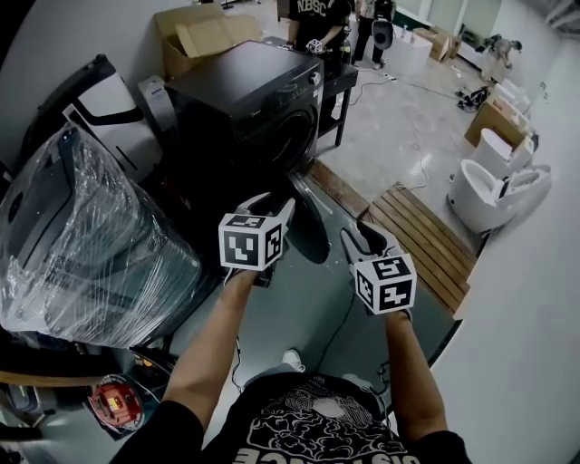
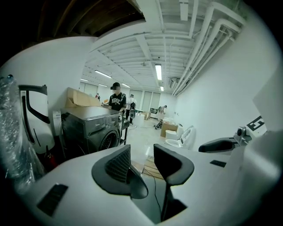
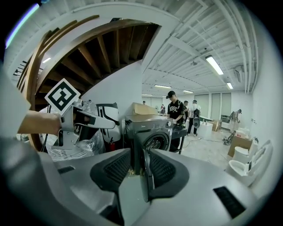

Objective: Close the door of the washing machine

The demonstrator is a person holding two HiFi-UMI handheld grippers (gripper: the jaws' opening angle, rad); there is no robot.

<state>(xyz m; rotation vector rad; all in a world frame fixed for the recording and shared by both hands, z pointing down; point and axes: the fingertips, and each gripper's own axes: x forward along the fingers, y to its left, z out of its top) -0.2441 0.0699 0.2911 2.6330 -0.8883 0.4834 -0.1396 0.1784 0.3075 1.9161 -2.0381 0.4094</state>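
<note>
while the dark front-loading washing machine stands near the wall at the upper left of the head view, its round door hangs swung wide open, sticking out from the drum opening toward the person, so it is not yet closed. both grippers are held out at the door's free edge, one on each side of it in the head view: the left gripper at the door's left and the right gripper at its right, each with its marker cube facing up toward the camera. in the left gripper view the jaws stand apart, with the curved dark rim of the door low in the gap, just beside the left-hand pad, and no pad presses on it. in the right gripper view the jaws are likewise parted. the door shows edge-on between them, close against the right-hand pad, though whether it touches that pad i cannot tell. neither tool clamps anything. left of the machine sits a bulky plastic-wrapped appliance, and an open cardboard box stands behind the machine. a slatted wooden pallet lies on the floor to the right, with white toilets beyond it. a person in a black shirt stands at the far side of the machine.
</note>
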